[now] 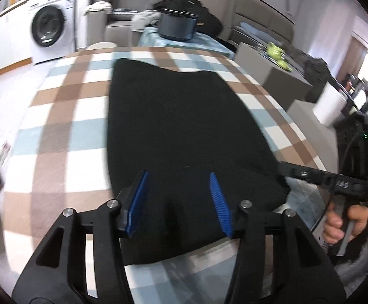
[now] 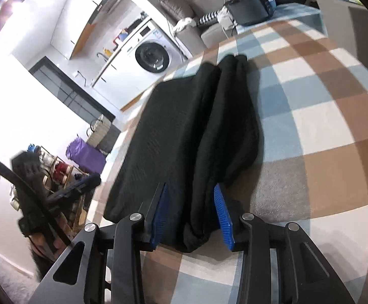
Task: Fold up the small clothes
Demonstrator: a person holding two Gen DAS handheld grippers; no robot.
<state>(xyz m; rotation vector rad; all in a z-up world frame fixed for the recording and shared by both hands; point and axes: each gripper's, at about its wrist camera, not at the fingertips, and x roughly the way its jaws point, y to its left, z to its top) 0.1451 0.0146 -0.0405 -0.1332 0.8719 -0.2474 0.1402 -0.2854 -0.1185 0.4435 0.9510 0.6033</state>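
Left fingers (image 1: 180, 202): we see them parted, pads clear of cloth, gripping nothing.
Right fingers (image 2: 192, 215): parted too, a loose fold between them (pads not pressing).
Black garment (image 1: 173, 126): flat on the checked desk (image 1: 57, 126), long axis running straight away from both fingers.
Nearer hand: we judge both level at the near hem.

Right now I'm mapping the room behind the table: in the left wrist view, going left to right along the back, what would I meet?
Washing machine → dark pot on the light blue cloth → yellow-green items → white cylinder.
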